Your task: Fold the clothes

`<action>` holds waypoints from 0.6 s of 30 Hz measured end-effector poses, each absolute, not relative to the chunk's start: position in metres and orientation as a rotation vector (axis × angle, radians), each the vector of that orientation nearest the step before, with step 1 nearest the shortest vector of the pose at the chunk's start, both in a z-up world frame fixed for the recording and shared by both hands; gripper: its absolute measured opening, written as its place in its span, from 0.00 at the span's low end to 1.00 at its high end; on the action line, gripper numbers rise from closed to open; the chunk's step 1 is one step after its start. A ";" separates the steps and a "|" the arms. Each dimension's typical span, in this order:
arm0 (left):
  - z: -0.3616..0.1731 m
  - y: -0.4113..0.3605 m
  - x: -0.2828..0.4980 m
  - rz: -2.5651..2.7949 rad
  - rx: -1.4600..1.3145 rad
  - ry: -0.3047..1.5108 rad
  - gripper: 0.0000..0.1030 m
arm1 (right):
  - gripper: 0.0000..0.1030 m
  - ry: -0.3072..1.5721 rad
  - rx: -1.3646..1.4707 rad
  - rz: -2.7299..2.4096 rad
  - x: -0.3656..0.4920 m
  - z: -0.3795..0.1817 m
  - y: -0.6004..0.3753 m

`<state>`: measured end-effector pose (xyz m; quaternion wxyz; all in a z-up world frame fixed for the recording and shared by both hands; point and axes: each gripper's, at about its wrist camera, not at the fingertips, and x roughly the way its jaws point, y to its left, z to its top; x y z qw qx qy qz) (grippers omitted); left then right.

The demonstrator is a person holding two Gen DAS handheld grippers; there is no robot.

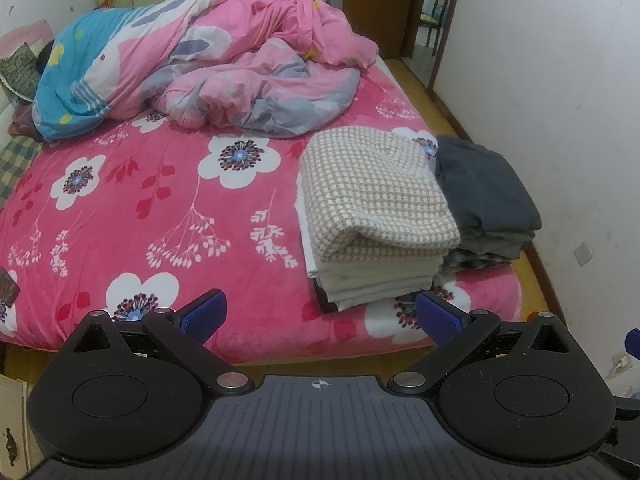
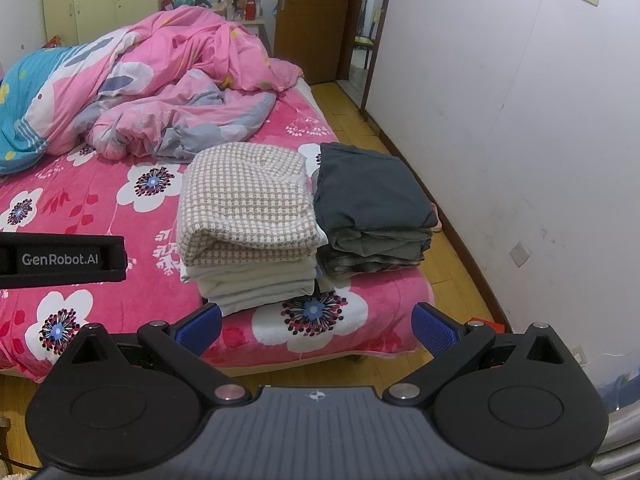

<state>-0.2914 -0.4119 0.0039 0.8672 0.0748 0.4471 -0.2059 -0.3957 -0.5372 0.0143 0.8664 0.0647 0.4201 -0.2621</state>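
Observation:
Two stacks of folded clothes sit at the near right corner of the bed. The left stack is topped by a beige checked garment [image 1: 376, 192] [image 2: 248, 204] over white pieces. The right stack is topped by a dark grey garment [image 1: 484, 188] [image 2: 368, 188]. My left gripper [image 1: 320, 316] is open and empty, held off the bed's near edge, short of the stacks. My right gripper [image 2: 316, 324] is open and empty, also off the near edge, in front of the stacks. The left gripper's black body [image 2: 60, 258] shows at the left in the right wrist view.
The bed has a pink floral sheet [image 1: 160, 208] [image 2: 100, 208]. A crumpled pink and blue quilt [image 1: 208, 60] [image 2: 140, 80] fills its far half. A white wall [image 1: 540, 100] and a strip of wooden floor [image 2: 452, 264] run along the right side. A doorway [image 2: 360, 20] is beyond.

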 end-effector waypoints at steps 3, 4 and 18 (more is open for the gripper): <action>0.004 -0.411 -0.290 -0.430 0.157 0.937 0.99 | 1.00 0.879 0.136 -0.550 -0.394 0.014 -0.537; 0.004 -0.411 -0.290 -0.430 0.157 0.937 0.99 | 1.00 0.879 0.137 -0.550 -0.394 0.014 -0.537; 0.003 -0.409 -0.289 -0.434 0.161 0.936 0.99 | 1.00 0.877 0.143 -0.551 -0.391 0.014 -0.539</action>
